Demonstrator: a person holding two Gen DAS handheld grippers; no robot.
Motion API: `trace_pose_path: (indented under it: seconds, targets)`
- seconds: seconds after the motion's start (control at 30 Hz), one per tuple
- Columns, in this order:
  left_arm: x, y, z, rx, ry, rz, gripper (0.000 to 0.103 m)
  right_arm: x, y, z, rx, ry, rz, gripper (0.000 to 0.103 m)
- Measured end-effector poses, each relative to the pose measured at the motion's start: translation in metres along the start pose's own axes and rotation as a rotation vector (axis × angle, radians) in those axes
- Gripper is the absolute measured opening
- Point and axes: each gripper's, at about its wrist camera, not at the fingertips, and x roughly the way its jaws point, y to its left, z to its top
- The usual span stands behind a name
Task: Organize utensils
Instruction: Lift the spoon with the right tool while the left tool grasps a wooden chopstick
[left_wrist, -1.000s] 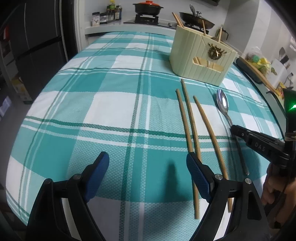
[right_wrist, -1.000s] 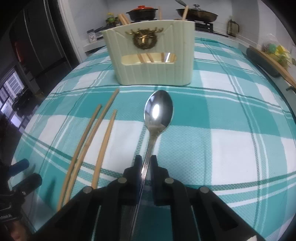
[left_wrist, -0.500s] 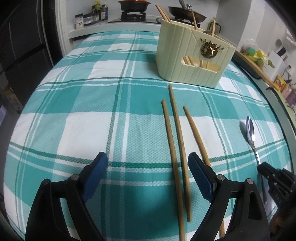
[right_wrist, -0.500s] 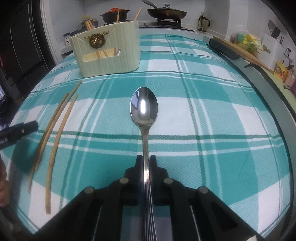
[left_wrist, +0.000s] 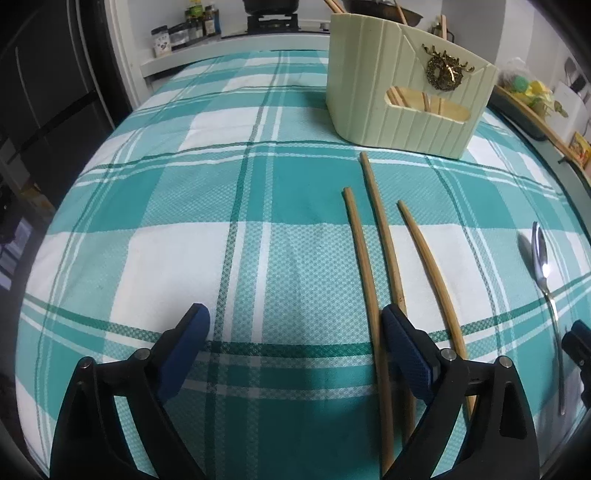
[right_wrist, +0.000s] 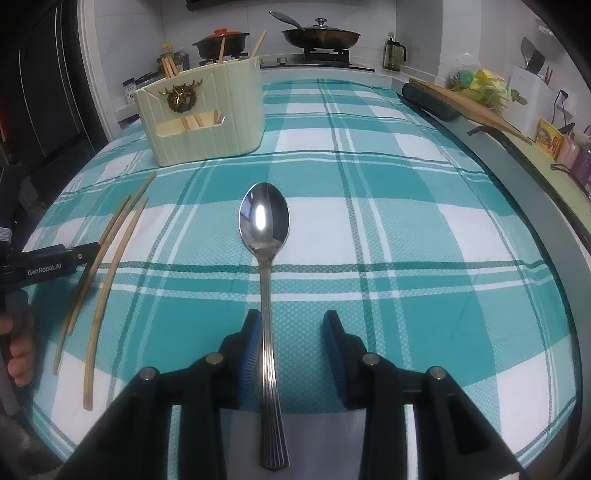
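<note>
A steel spoon (right_wrist: 264, 221) lies flat on the teal checked cloth, bowl toward the far end. My right gripper (right_wrist: 292, 323) straddles its handle; the jaws are opening, the handle lies close by the left pad and the right pad stands clear of it. Three wooden chopsticks (left_wrist: 384, 236) lie side by side in front of the cream utensil holder (left_wrist: 399, 92), which has several chopsticks inside. My left gripper (left_wrist: 293, 317) hovers open and still widening, with nothing between its jaws; its right finger (left_wrist: 402, 343) overlaps the near ends of the chopsticks. The spoon (left_wrist: 543, 266) shows at far right.
Behind the table runs a counter with a stove, an orange-lidded pot (right_wrist: 221, 38) and a lidded black pan (right_wrist: 321, 35). A wooden board (right_wrist: 469, 103) and a dark roll lie along the right edge. A hand (right_wrist: 18, 350) holds the left gripper.
The right gripper carried the spoon rightward away from the chopsticks, then its jaws parted and the spoon came to rest on the cloth. The left gripper moved closer to the chopsticks and holder.
</note>
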Motion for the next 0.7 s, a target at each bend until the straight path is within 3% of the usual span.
trace_pose_path:
  seconds: [0.07,0.13,0.7]
  targets:
    - [0.0,0.003,0.0,0.003,0.006,-0.002,0.096,0.001,0.001,0.002,-0.008,0.02,0.023,0.039]
    - [0.0,0.007,0.0,0.011,0.014,-0.003,0.096,0.002,0.003,0.002,-0.02,0.042,0.041,0.051]
    - [0.022,0.004,0.03,0.054,0.066,-0.032,0.099,0.043,0.024,0.043,-0.095,0.081,0.025,0.058]
